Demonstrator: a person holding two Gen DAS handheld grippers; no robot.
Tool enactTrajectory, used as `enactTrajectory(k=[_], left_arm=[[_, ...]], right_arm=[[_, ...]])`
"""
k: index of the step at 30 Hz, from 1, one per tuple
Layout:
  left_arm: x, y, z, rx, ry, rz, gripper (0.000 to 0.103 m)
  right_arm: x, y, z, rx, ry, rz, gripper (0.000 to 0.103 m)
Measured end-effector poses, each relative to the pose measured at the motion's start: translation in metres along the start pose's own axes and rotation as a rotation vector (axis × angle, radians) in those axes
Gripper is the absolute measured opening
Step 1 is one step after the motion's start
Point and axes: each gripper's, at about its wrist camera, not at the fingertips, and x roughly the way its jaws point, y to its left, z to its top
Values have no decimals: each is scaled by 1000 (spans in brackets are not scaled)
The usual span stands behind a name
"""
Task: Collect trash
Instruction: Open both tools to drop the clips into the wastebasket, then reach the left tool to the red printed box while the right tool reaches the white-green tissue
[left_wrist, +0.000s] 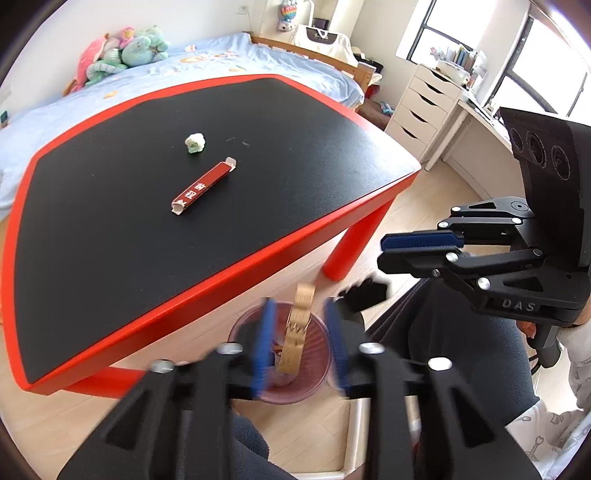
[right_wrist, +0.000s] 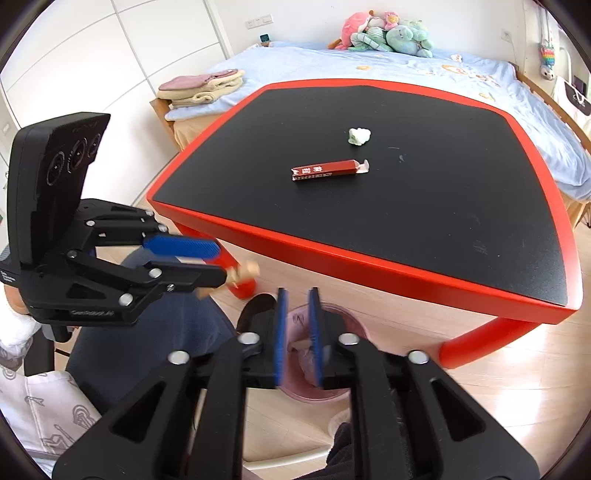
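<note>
Red-rimmed tabletop (left_wrist: 332, 122) carries my red box (left_wrist: 203, 186) and crumpled wad (left_wrist: 194, 142), while my left gripper (left_wrist: 300, 343), fingers apart, straddles brown paper (left_wrist: 295, 332) above the bin (left_wrist: 317, 380), right gripper (right_wrist: 298, 339) nearly closed, empty.

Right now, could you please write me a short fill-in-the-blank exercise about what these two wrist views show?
1. The long red cardboard box lies on the ____ tabletop.
2. The crumpled white paper ball lies ____ from that box.
3. The tan paper strip hangs over the round ____ wastebasket, between the left claw fingers.

Missing words: black; apart; pink
</note>
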Motion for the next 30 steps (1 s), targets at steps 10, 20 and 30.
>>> enactTrajectory(k=[10,20,30], left_arm=[[-9,9,-2,-41,-53,65,95],[-19,12,-3,-53,-74,82,95],[-19,13,3,-50,-73,83,95]], right_arm=[[-1,-8,-5,33,-10,-47,98],[-5,-12,-6,59,-15,-53,100],[-11,-15,0,74,-34,-44,100]])
